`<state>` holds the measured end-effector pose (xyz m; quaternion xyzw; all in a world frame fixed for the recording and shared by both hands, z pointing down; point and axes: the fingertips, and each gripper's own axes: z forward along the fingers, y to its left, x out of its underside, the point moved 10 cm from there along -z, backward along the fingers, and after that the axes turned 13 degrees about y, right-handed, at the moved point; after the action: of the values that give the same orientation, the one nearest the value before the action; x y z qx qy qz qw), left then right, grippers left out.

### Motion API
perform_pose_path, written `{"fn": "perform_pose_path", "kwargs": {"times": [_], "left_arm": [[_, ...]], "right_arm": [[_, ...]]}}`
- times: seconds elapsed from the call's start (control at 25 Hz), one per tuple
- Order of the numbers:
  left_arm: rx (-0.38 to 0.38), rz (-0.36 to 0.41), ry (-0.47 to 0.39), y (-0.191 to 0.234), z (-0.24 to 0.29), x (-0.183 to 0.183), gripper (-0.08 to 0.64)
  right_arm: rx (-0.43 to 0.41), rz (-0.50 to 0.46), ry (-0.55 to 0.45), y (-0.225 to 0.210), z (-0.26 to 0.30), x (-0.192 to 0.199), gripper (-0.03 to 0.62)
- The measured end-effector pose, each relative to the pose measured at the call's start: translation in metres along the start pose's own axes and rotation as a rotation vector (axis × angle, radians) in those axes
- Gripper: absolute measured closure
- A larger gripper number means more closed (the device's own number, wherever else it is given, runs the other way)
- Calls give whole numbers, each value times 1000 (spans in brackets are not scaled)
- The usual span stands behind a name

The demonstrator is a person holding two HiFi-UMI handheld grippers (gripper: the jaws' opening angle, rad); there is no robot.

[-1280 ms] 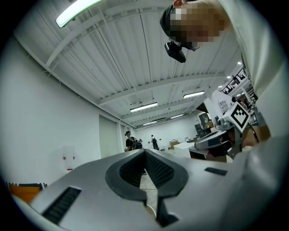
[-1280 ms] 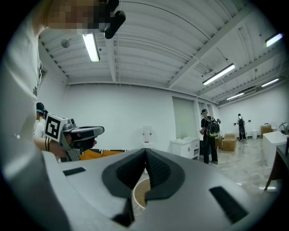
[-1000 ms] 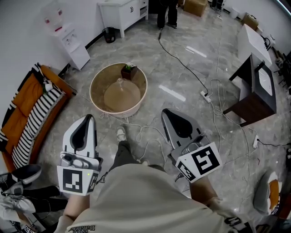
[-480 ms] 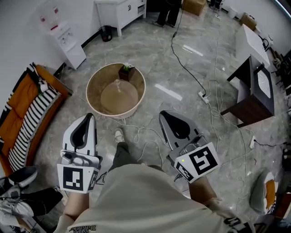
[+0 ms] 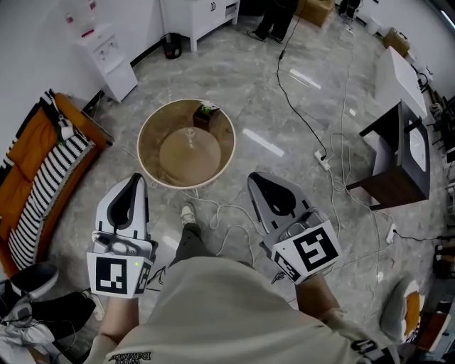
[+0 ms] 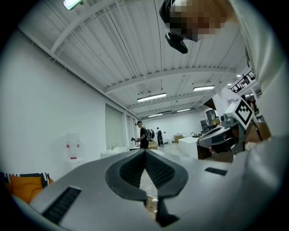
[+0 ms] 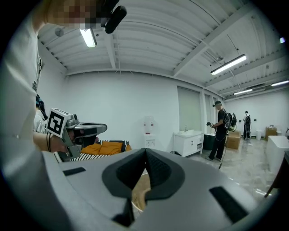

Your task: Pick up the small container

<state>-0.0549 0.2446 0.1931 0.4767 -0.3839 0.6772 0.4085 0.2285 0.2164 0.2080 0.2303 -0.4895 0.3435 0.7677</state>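
A small dark container (image 5: pixel 205 116) with a green sprig in it stands at the far rim of a low round beige table (image 5: pixel 153 167). A clear domed piece (image 5: pixel 189 135) sits at the table's middle. My left gripper (image 5: pixel 136 179) and right gripper (image 5: pixel 256 175) are held side by side before my chest, both well short of the table and pointing toward it. In the left gripper view the left gripper (image 6: pixel 145 152) is shut on nothing, its jaws meeting at the tips. The right gripper (image 7: pixel 145 151) shows the same in its own view.
White cables (image 5: pixel 222 213) trail over the marble floor between me and the table, and a power strip (image 5: pixel 323 161) lies to the right. An orange and striped seat (image 5: pixel 39 167) is at the left, a dark side table (image 5: pixel 398 153) at the right. A person (image 5: pixel 276 18) stands far back.
Both grippers stay shut and keep almost the same place. The view has swung slightly, and the person at the back has stepped to the right.
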Motion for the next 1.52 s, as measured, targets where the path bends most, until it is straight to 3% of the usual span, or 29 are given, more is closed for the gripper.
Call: {"fn": "perform_pose_path", "kwargs": {"times": [0.56, 0.96, 1.28, 1.52], "left_arm": [[58, -41, 55, 155, 119, -7, 554], [83, -24, 92, 252, 177, 3, 554], [68, -28, 87, 272, 192, 6, 554], [69, -73, 91, 270, 203, 8, 554]], "right_arm": [[-13, -1, 69, -17, 174, -90, 595], [72, 44, 77, -22, 269, -126, 595], [71, 47, 100, -23, 291, -129, 595], [78, 42, 93, -41, 297, -130, 595]]}}
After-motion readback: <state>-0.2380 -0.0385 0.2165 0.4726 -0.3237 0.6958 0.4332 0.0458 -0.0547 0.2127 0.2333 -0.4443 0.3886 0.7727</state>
